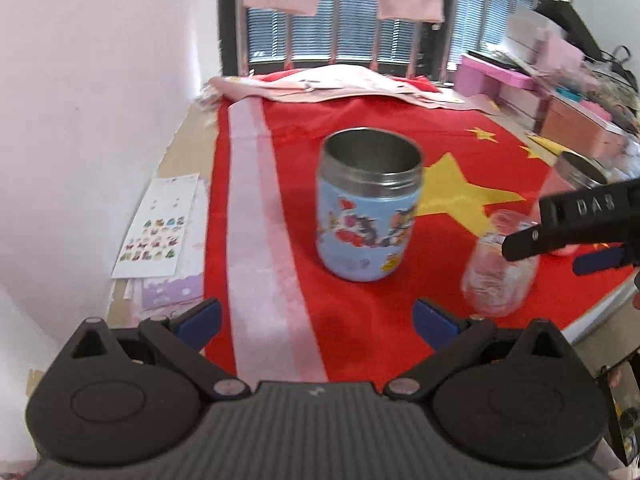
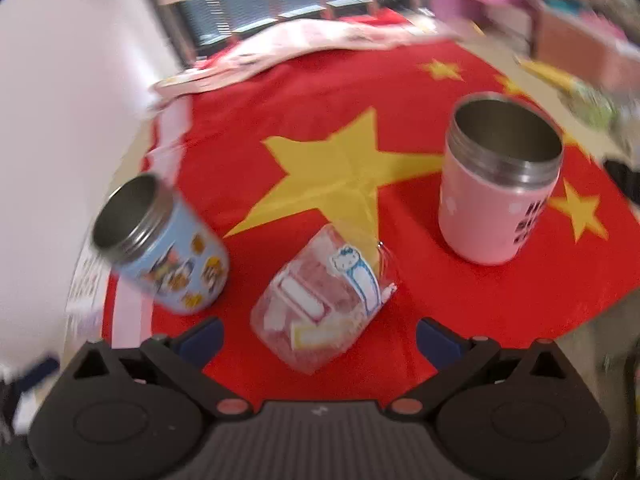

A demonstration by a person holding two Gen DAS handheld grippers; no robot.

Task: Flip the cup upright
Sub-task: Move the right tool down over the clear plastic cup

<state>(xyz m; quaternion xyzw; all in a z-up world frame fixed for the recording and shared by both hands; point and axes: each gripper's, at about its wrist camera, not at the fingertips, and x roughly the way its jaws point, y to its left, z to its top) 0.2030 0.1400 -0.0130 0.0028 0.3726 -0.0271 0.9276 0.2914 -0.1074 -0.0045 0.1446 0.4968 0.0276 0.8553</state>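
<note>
A clear glass cup with cartoon stickers lies on its side on the red flag cloth, just ahead of my open, empty right gripper. It also shows in the left wrist view, partly behind the right gripper's fingers. A blue steel cup stands upright with its mouth up, ahead of my open, empty left gripper. In the right wrist view the blue cup is at the left. A pink steel cup stands upright at the right.
The flag cloth has a pink-white band along its left side. A sticker sheet and papers lie on the table by the white wall. Pink cloth is heaped at the back. Pink boxes stand at the back right.
</note>
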